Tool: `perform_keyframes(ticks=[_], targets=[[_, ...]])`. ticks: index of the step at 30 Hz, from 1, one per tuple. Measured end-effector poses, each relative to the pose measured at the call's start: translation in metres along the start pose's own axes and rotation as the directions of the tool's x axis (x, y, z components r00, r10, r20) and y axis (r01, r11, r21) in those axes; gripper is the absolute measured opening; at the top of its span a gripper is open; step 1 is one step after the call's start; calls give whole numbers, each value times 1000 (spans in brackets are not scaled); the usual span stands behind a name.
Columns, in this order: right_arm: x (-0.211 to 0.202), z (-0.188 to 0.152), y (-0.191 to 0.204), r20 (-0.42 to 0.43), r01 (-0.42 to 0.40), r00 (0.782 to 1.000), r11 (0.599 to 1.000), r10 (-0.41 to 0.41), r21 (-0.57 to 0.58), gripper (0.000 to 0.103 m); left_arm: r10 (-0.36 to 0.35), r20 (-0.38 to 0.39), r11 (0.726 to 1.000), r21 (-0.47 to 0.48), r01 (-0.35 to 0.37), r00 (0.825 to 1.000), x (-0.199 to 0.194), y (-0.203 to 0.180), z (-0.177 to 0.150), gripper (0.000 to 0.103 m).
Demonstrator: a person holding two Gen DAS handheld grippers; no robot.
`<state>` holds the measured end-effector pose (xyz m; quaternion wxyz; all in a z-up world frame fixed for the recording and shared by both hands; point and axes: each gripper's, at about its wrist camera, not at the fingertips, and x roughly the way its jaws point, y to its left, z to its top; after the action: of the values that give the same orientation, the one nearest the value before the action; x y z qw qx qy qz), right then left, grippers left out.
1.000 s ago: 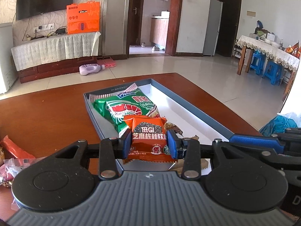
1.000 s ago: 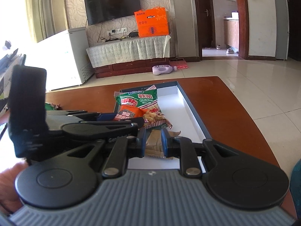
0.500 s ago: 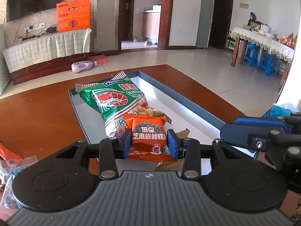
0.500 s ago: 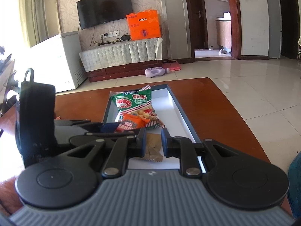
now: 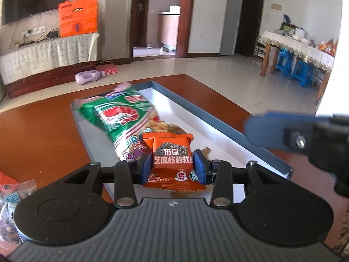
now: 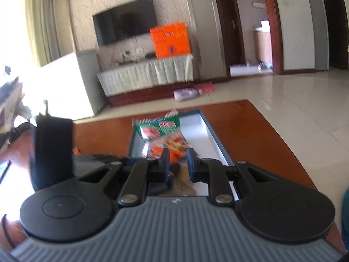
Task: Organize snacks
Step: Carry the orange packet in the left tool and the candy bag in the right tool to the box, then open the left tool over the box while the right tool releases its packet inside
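My left gripper (image 5: 172, 167) is shut on an orange snack packet (image 5: 172, 157) and holds it over the near end of the grey tray (image 5: 218, 120). A green shrimp-cracker bag (image 5: 117, 115) lies in the tray's left half. A brown packet (image 6: 184, 183) lies in the tray's near end, below my right gripper (image 6: 177, 163). The right gripper has its jaws a little apart and holds nothing. The right gripper also shows at the right edge of the left wrist view (image 5: 305, 135). The green bag (image 6: 161, 131) and tray (image 6: 209, 131) show ahead in the right wrist view.
The tray sits on a brown wooden table (image 5: 43, 135). Several loose snack packets (image 5: 13, 198) lie on the table at the left. The left gripper's body (image 6: 52, 150) stands close on the left in the right wrist view. The table's far edge (image 5: 192, 76) drops to a tiled floor.
My right gripper has let go of the brown packet, opened a little and lifted away. My left gripper has moved forward over the tray with the orange packet still held.
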<state>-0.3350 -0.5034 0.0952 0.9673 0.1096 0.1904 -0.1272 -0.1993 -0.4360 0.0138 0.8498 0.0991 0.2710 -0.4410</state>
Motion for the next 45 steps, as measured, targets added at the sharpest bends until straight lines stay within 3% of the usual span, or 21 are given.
perform_keyframes(ticks=[18, 35, 45], targets=[[10, 1, 5, -46, -1, 999, 1000, 0, -12, 20, -7, 1, 1000, 30, 7, 1000, -9, -8, -6, 46], [12, 1, 4, -35, 27, 999, 999, -26, 29, 22, -21, 7, 999, 29, 21, 1000, -18, -6, -8, 47], [16, -1, 7, -40, 43, 998, 997, -41, 67, 22, -41, 22, 999, 35, 41, 999, -36, -7, -13, 57]])
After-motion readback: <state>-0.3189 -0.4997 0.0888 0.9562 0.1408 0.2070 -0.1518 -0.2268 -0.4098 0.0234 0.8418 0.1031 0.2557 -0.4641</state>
